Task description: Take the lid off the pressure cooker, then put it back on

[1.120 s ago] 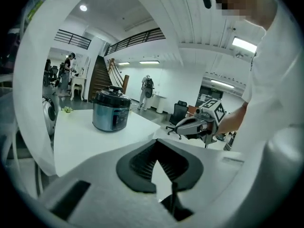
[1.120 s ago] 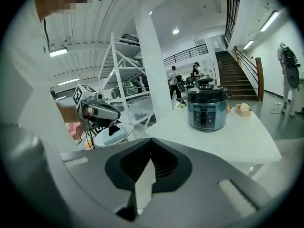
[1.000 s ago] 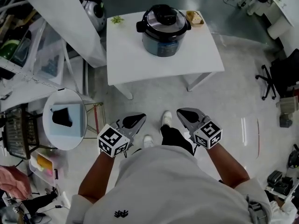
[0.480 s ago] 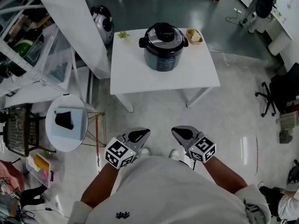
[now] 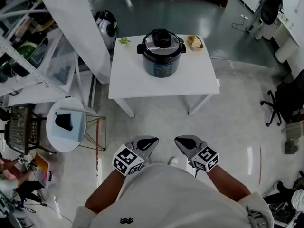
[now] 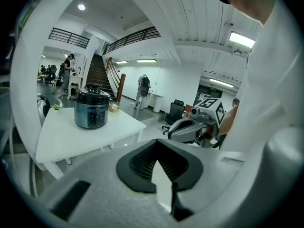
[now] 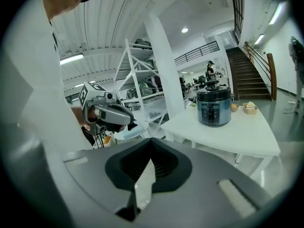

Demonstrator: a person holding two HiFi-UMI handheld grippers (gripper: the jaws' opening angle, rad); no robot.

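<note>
White table (image 5: 142, 82) bearing lidded pressure cooker (image 5: 161, 56), shelving (image 5: 26, 51) beside, left gripper (image 5: 151, 141), right gripper (image 5: 180, 142) both clenched empty

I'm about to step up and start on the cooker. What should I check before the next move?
1. The lid sits on the pressure cooker: ok.
2. The pressure cooker is upright on the table: ok.
3. The left claw is free: ok, shut on nothing.
4. The right claw is free: ok, shut on nothing.
5. The lid is within reach: not ok, the table stands well ahead.
6. The lid is unlocked: cannot tell.
</note>
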